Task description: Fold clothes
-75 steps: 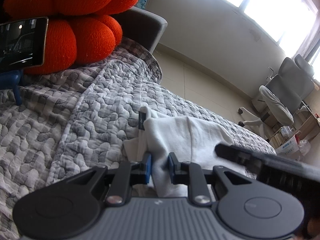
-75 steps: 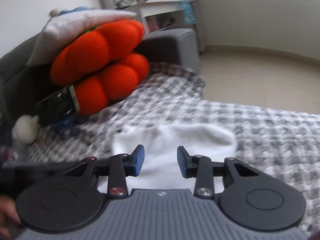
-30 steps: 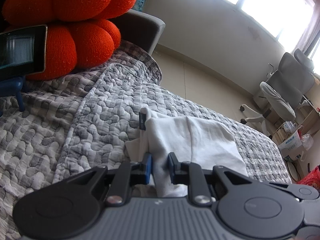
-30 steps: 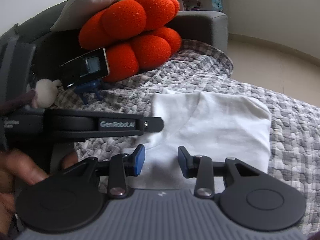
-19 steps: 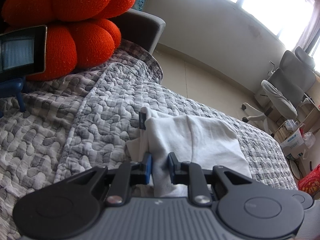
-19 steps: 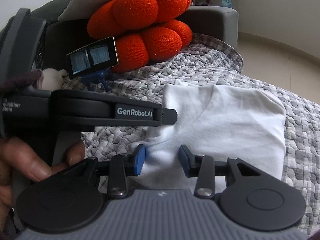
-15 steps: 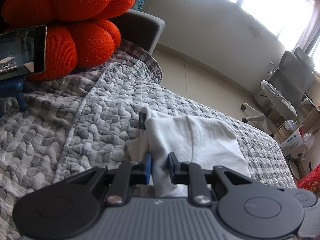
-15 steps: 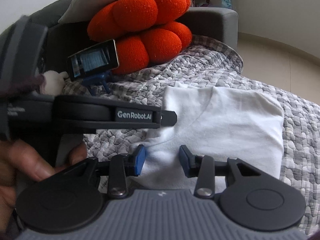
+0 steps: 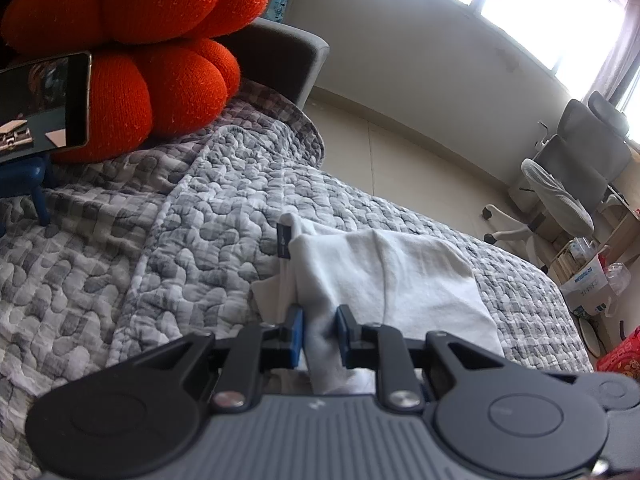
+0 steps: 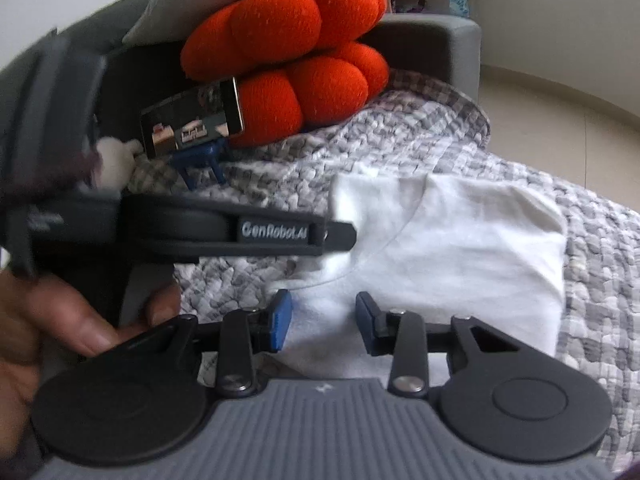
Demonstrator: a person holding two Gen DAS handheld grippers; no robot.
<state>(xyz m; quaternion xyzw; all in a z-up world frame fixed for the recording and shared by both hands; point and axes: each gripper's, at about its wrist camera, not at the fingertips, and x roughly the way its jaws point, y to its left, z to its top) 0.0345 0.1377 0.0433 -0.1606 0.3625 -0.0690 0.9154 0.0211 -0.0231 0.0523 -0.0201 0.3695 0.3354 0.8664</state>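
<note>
White cotton garment [image 10: 460, 248], folded into a compact rectangle, lying flat on the grey quilted bedspread [image 9: 160, 248] near the orange knitted cushion [image 9: 132, 52]. We judge a fold or a final tidying is in hand: the left claw [image 9: 319, 330] is clamped on the near corner of the cloth, the right claw [image 10: 323, 320] hovers spread apart above the near edge, so we would draw the pinched layers level and square, without dragging the stack. The near hem is hidden beneath both claws, and the right view is motion-blurred, so we cannot count the layers.
</note>
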